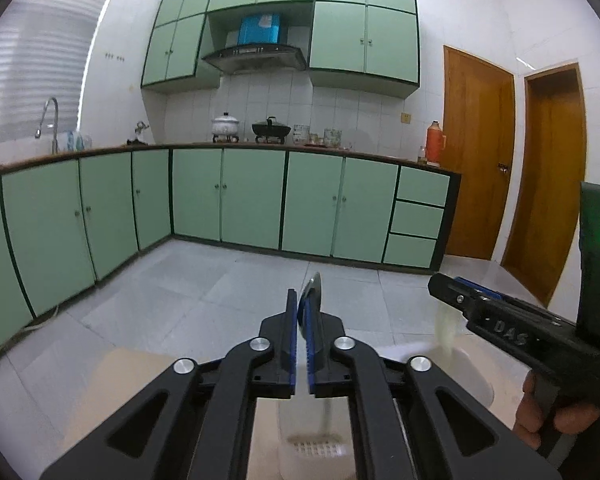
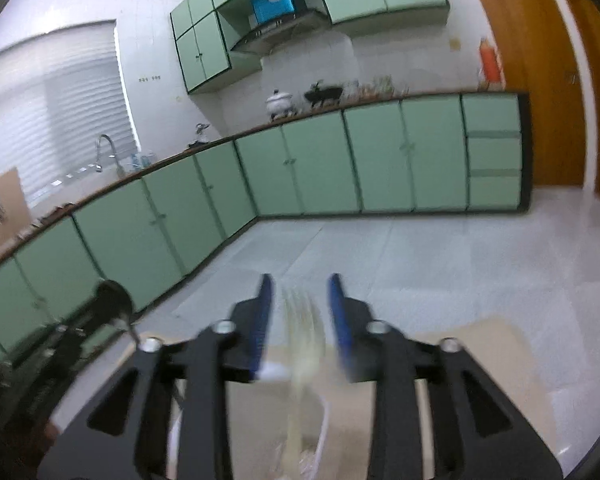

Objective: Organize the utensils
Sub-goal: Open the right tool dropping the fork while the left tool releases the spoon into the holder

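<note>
Left tool [image 1: 302, 312] pinches a spoon [image 1: 314, 286]; right tool [image 2: 298, 300] (spread) flanks blurred pale sticks [image 2: 306, 344] above a white holder [image 1: 470, 364].

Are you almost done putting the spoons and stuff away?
Not yet. The left gripper is shut on a metal utensil above the white holder. The right gripper is open around a blurred pale utensil. Both need dropping in. I can't see others.

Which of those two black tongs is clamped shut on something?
The left tongs: their blue pads pinch a metal utensil. The right tongs stand open around blurred pale sticks.
</note>
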A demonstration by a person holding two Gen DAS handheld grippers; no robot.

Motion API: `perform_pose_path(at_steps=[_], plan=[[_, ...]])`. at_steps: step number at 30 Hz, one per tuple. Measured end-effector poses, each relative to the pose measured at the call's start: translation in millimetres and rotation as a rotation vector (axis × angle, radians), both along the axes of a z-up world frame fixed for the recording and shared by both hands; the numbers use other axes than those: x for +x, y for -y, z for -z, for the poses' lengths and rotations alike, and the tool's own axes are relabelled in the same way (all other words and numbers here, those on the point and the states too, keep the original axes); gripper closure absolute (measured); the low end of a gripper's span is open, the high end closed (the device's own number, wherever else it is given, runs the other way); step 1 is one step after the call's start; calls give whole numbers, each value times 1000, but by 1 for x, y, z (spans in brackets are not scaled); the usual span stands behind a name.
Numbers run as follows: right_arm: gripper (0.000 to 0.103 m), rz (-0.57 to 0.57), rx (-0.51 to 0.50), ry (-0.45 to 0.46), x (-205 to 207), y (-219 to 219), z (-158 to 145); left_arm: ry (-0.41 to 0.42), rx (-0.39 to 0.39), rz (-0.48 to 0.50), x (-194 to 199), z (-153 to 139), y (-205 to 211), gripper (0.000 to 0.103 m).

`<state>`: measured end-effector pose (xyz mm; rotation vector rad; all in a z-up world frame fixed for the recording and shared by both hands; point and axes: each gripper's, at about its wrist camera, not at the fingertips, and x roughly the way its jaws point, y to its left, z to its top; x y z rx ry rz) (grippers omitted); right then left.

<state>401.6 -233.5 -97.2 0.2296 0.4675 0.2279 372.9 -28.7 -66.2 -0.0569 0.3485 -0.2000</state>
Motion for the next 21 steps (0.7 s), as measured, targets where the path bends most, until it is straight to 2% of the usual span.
perform_pose_path(at_steps=[3, 4, 9, 12, 14, 19, 21], plan=[[64, 0, 18, 1, -16, 7, -3, -7, -24, 6, -11, 1, -7, 80], [61, -2, 23, 1, -22, 9, -5, -4, -27, 5, -19, -1, -10, 79], [43, 31, -11, -12, -72, 20, -10, -11, -46, -12, -56, -9, -26, 57], [30, 35, -21, -36, -113, 27, -5, -52, -26, -13, -87, -6, -31, 51], [24, 40, -38, -58, -140, 28, 3, -96, -21, -9, -108, 2, -34, 46], [24, 30, -70, -176, -204, 26, 36, -226, 23, 8, -153, 31, -32, 41], [23, 14, -86, -233, -222, 22, 49, -299, 44, 18, -167, 43, -32, 30]])
